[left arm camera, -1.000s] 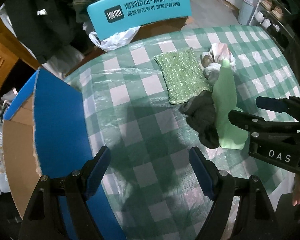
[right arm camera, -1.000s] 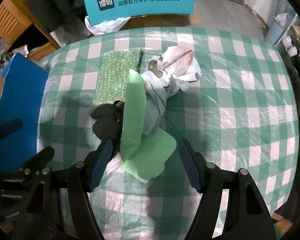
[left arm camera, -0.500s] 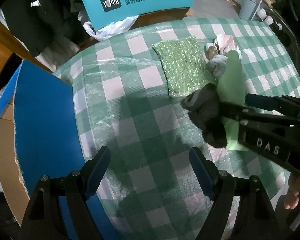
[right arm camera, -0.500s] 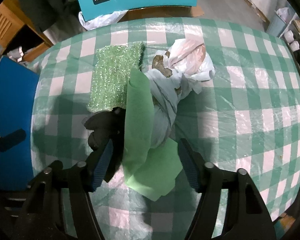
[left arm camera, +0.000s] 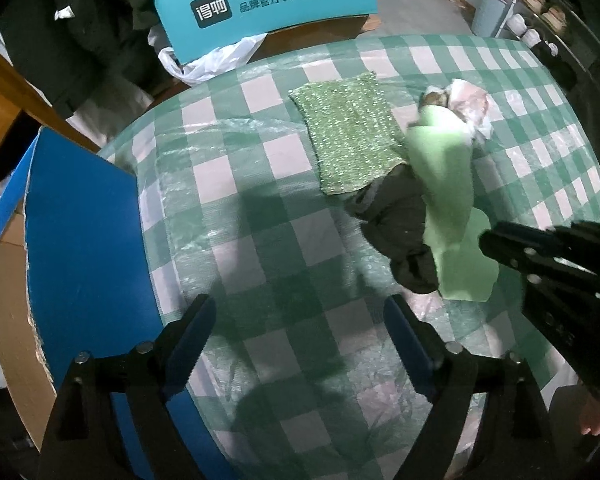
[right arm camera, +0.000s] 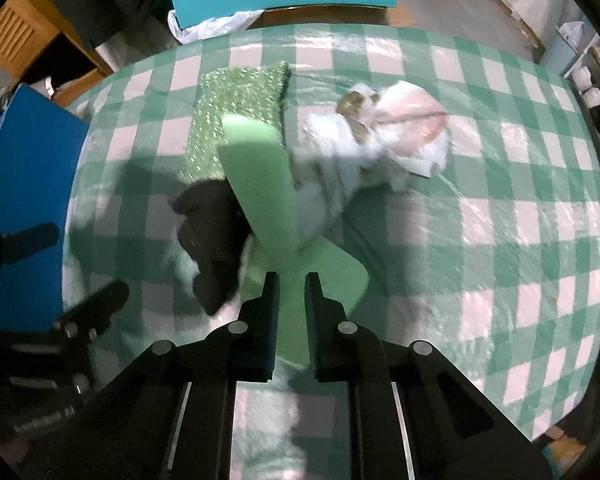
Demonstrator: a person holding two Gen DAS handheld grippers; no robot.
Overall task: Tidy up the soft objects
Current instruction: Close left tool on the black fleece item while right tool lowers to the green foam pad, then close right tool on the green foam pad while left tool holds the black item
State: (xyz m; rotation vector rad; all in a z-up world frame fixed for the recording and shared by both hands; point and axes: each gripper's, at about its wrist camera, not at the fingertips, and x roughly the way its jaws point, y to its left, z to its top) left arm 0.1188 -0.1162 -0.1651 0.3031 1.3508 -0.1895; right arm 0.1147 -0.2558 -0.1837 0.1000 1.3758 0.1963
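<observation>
Green foam strip [right arm camera: 260, 184] running lengthwise away, near end clenched in right tool [right arm camera: 291, 280], left tool [left arm camera: 296, 316] released

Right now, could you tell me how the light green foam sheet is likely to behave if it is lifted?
The light green foam sheet will probably flop: it already bends over the heap. It looks thin, so likely light. The right tool, whose jaws have just been closing, pinches one end, so the far end may sag and could drag the dark cloth that it touches.
</observation>
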